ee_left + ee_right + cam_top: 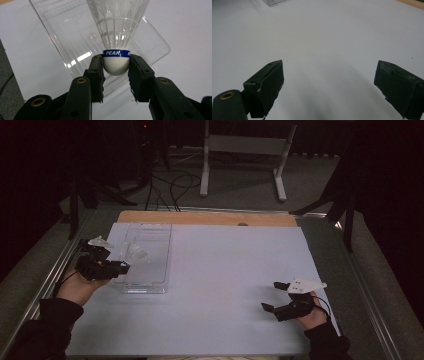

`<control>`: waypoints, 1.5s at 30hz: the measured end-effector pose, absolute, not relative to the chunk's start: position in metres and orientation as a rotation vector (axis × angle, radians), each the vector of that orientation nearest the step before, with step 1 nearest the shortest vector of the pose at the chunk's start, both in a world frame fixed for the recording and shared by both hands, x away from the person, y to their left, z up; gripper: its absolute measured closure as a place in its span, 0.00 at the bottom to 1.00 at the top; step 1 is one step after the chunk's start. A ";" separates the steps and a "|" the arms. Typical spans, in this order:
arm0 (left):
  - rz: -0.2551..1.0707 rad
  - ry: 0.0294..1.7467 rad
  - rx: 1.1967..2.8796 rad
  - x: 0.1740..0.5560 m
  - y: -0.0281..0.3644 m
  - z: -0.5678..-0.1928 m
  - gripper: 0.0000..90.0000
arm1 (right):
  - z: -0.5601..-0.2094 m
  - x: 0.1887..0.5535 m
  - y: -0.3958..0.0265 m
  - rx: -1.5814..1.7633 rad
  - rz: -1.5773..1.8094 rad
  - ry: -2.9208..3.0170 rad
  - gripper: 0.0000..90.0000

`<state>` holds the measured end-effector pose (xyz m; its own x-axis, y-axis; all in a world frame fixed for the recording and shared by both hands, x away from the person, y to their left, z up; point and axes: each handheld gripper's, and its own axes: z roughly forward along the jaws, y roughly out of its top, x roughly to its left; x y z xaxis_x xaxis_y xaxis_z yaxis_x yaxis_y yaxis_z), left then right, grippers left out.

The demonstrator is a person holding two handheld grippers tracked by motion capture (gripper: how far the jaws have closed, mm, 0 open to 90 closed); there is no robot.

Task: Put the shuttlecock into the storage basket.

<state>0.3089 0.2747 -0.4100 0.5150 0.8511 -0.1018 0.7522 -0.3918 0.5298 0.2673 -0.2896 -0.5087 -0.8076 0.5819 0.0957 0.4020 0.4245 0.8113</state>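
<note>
"PEAK" band on gripped shuttlecock (116, 37)

Dim room, grey carpet (240, 190), white metal stand (243, 150)

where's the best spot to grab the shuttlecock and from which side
Grip the shuttlecock by its rounded white cork nose, just below the blue band, coming from the nose end along its axis. The nose is solid and narrow enough to fit between the jaws, whereas the flared skirt looks thin and likely to crush. The left gripper holds it that way over the clear tray.
</note>
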 end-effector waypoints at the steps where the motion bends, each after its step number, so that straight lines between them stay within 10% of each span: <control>1: 0.263 1.314 2.245 0.308 0.275 -0.411 0.73 | -0.509 0.267 -0.290 0.868 1.327 2.477 0.10; 37: 0.250 1.494 2.290 0.316 0.281 -0.444 0.72 | -0.512 0.268 -0.289 0.872 1.320 2.506 0.10; 45: 0.281 1.509 2.261 0.317 0.278 -0.439 0.48 | -0.511 0.267 -0.290 0.877 1.327 2.508 0.10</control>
<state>0.3171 0.2779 -0.4387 0.3952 0.9169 -0.0561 0.8351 -0.3332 0.4377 0.2669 -0.2899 -0.5114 -0.8120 0.5717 0.1176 0.4189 0.4305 0.7995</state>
